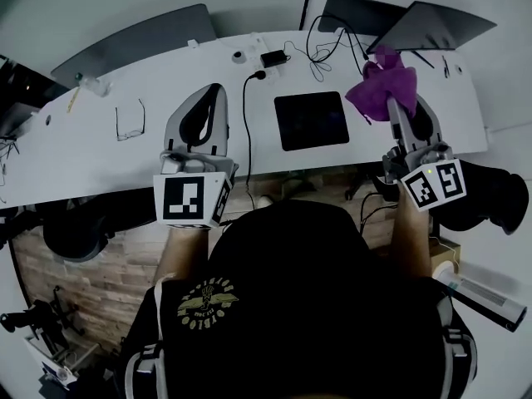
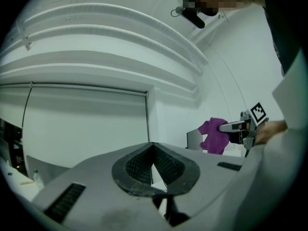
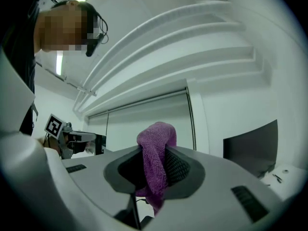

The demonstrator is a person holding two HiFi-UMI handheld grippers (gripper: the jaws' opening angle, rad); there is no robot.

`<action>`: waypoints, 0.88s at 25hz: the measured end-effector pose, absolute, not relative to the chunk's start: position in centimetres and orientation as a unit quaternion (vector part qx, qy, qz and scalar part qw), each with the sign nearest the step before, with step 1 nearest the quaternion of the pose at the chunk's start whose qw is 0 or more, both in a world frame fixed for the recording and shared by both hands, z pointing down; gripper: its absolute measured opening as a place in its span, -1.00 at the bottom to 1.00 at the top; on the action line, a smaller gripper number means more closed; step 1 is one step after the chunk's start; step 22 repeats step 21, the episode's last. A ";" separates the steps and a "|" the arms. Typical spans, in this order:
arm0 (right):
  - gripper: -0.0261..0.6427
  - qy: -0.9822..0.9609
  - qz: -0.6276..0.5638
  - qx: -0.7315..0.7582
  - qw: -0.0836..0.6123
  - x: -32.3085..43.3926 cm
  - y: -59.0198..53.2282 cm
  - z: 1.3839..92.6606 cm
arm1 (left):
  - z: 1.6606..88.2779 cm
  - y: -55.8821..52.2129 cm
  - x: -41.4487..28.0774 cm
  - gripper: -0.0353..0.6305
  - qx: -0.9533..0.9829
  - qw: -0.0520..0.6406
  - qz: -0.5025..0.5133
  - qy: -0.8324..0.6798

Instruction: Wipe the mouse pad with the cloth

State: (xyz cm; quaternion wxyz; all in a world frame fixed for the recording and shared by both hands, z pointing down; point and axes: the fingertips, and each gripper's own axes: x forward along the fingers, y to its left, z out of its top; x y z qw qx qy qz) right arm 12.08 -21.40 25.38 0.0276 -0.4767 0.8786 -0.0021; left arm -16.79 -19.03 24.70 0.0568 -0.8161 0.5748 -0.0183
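The black mouse pad (image 1: pixel 310 120) lies flat in the middle of the white desk (image 1: pixel 100 152). My right gripper (image 1: pixel 391 96) is shut on a purple cloth (image 1: pixel 381 83), held up to the right of the pad. In the right gripper view the cloth (image 3: pixel 155 153) bulges out between the jaws of the right gripper (image 3: pixel 156 150). My left gripper (image 1: pixel 219 90) is held to the left of the pad. The left gripper (image 2: pixel 153 146) is shut with its tips touching and nothing between them. Both gripper views tilt up toward the ceiling. The cloth (image 2: pixel 213 135) also shows in the left gripper view.
A pair of glasses (image 1: pixel 129 122) lies on the desk's left part. A black cable (image 1: pixel 246 127) and a charger (image 1: pixel 273 57) sit behind the pad. A dark laptop lid (image 1: pixel 440 25) stands at the back right. Chair backs (image 1: pixel 137 44) rise behind the desk.
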 end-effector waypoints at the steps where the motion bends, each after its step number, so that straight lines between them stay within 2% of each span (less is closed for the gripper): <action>1: -0.66 0.878 -0.004 -0.478 0.027 12.1 -21.3 25.5 | 24.9 -18.8 -17.0 -0.89 -0.815 0.054 -0.019 0.577; 11: -0.66 0.883 -0.009 -0.470 0.006 13.1 -22.4 27.0 | 26.0 -19.3 -16.1 -0.89 -0.809 0.040 -0.013 0.586; 22: -0.66 0.901 -0.053 -0.431 -0.017 17.6 -26.1 30.6 | 28.8 -22.5 -8.5 -0.89 -0.804 0.007 -0.049 0.593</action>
